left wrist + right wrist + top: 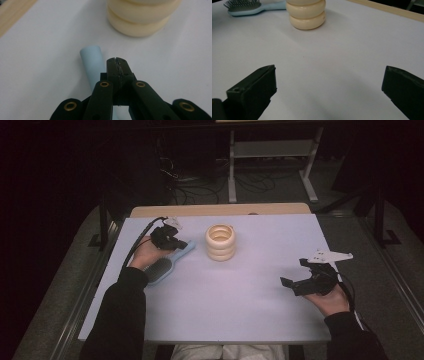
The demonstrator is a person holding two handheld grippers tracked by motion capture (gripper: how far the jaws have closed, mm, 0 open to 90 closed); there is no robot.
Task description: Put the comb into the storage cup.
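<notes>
A light blue hairbrush (160, 269) lies at the table's left, bristles up, its handle (92, 62) pointing toward a cream stack of rings (220, 242). My left gripper (181, 244) sits low over the handle's end. In the left gripper view its jaws (117, 61) meet pad to pad, shut, with the handle running beside and under them, not between the pads. My right gripper (295, 272) rests at the table's right side, open wide with nothing between its fingers (329, 80). It faces the ring stack (306, 15) and the brush (247, 7) farther off.
The white table top (225, 310) ends in a wooden strip (220, 210) at the far side. Beyond it stand a white metal frame (272, 150) and cables on a dark floor. The ring stack (140, 20) stands close ahead of the left gripper.
</notes>
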